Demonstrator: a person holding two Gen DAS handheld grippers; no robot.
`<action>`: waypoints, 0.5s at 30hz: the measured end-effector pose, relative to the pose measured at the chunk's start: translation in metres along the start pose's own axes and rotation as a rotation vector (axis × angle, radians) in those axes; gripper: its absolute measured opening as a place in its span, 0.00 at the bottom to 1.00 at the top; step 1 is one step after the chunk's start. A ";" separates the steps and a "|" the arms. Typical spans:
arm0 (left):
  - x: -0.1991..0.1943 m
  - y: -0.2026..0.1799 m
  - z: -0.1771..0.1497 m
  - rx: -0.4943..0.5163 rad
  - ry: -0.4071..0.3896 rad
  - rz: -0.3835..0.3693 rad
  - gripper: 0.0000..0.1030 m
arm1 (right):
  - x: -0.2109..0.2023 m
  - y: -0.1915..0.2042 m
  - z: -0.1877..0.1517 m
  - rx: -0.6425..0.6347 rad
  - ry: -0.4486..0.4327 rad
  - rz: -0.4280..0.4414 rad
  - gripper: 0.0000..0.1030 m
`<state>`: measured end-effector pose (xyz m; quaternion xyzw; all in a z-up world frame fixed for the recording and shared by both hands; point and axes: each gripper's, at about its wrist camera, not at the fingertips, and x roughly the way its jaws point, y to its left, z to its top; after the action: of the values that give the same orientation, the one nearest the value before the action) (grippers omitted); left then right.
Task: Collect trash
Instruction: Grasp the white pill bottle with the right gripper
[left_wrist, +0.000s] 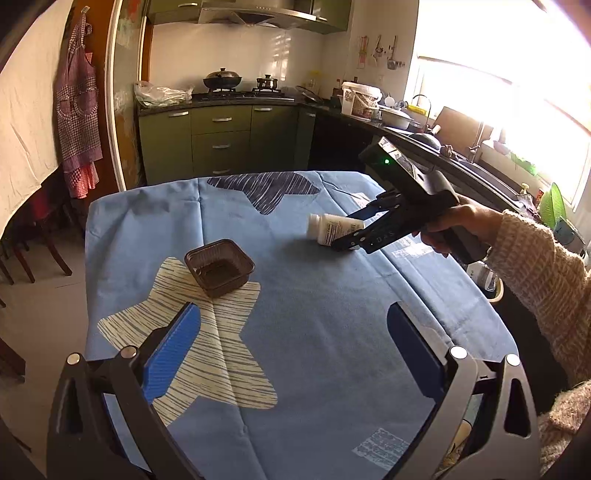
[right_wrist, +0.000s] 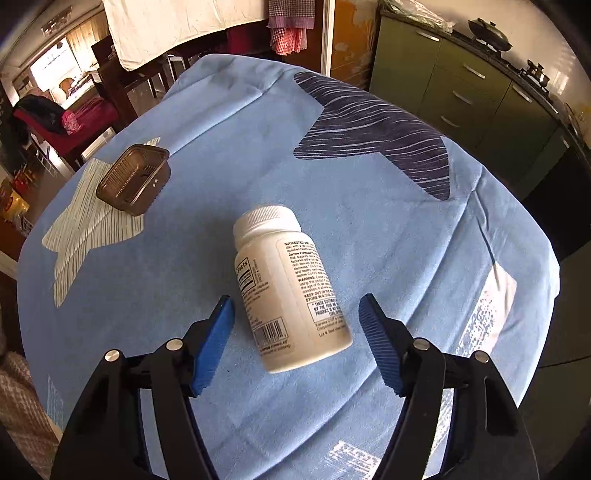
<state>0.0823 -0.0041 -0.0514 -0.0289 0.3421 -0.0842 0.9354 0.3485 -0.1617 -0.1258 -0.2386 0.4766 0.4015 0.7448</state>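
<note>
The white bottle (right_wrist: 290, 291) was found lying on its side on the blue tablecloth (right_wrist: 369, 240), toward the middle of the table, and it was bracketed by the right gripper (right_wrist: 297, 345), whose blue pads (right_wrist: 214, 347) were seen standing clear of the plastic on both sides; nothing was yet pinched. The left gripper (left_wrist: 291, 354) was held wide apart and empty above the near part of the cloth, with nothing between its fingers. The small brown tray (left_wrist: 219, 267) was left well apart from the bottle, upright on the pale star print and untouched. The bottle's long axis was laid roughly along the line of the right gripper's fingers, tilted a little off it, with the ribbed cap (right_wrist: 267, 218) pointed away from the gripper and the flat base nearest the palm. Trouble could be expected from exactly that: a round, smooth body resting on soft fabric could be rolled sideways if one pad were brought in ahead of the other, and the slight skew meant the left pad looked likely to be met first. Only the lower half was covered by the pads, so a grip taken so near the base could let the capped end droop or swing once lifted. The cloth itself could be snagged and dragged if the tips were pushed down too low.
</note>
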 end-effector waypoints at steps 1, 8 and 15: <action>0.001 0.001 -0.001 -0.004 0.002 -0.003 0.94 | 0.003 0.000 0.001 0.002 0.003 0.004 0.58; 0.006 0.011 -0.004 -0.035 0.015 -0.013 0.94 | -0.002 0.000 -0.003 0.052 -0.015 0.001 0.48; 0.005 0.010 -0.005 -0.031 0.008 -0.024 0.94 | -0.038 -0.008 -0.035 0.168 -0.075 0.029 0.45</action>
<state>0.0840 0.0051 -0.0592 -0.0473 0.3468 -0.0900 0.9324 0.3288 -0.2063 -0.1063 -0.1531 0.4837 0.3798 0.7736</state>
